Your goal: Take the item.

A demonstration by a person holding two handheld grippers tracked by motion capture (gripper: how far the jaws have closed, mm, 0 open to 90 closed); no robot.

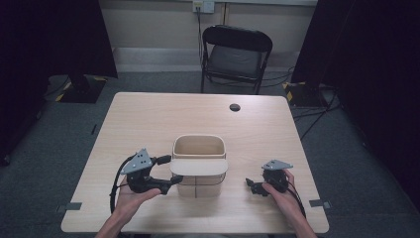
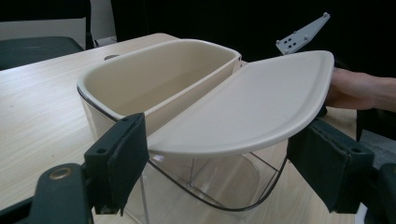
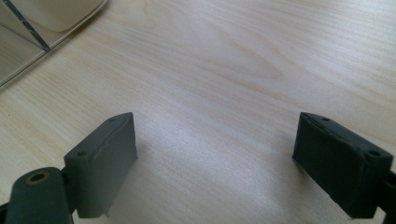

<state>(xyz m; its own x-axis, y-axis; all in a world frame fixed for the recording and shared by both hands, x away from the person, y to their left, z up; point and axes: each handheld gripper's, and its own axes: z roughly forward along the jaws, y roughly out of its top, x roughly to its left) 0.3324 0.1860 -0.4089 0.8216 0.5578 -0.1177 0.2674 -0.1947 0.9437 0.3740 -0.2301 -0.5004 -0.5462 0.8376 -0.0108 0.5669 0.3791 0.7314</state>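
Observation:
A small bin with a cream rim and a clear lower body stands near the middle of the table. Its far half is uncovered and looks empty inside. A cream lid flap lies level over the near half. My left gripper is at the bin's left end, open, with a jaw on each side of the flap's edge and not gripping it. My right gripper rests low over bare table to the right of the bin, open and holding nothing. A corner of the bin lies off to its left.
The light wooden table has a round cable hole at the far side. A black folding chair stands beyond it. Dark curtains hang at both sides, and a stand base sits on the floor at the left.

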